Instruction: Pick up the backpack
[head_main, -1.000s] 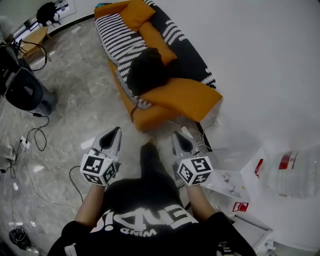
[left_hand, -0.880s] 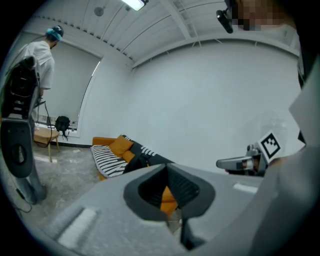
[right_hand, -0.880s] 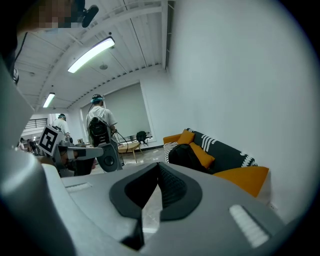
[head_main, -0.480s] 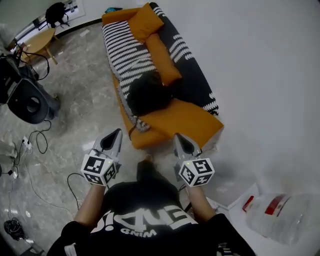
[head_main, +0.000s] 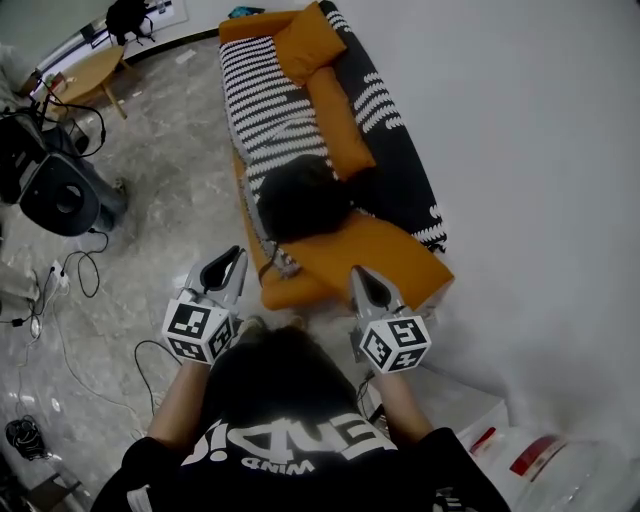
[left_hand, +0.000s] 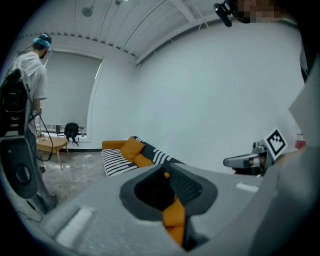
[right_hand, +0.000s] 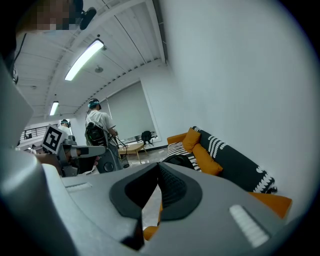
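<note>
Backpack (head_main: 300, 196) at 12 o'clock on sofa (head_main: 350, 252): judged soft, floppy, moderately light; best taken by top handle. Left gripper (head_main: 233, 258) jaws just cracked open, nothing between; right gripper (head_main: 360, 277) clenched, empty.

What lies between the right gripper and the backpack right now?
The orange sofa end: the head view shows it filling the stretch between the right gripper and the backpack.

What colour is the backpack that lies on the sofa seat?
Black. The soft backpack on the orange sofa shows best in the head view.
</note>
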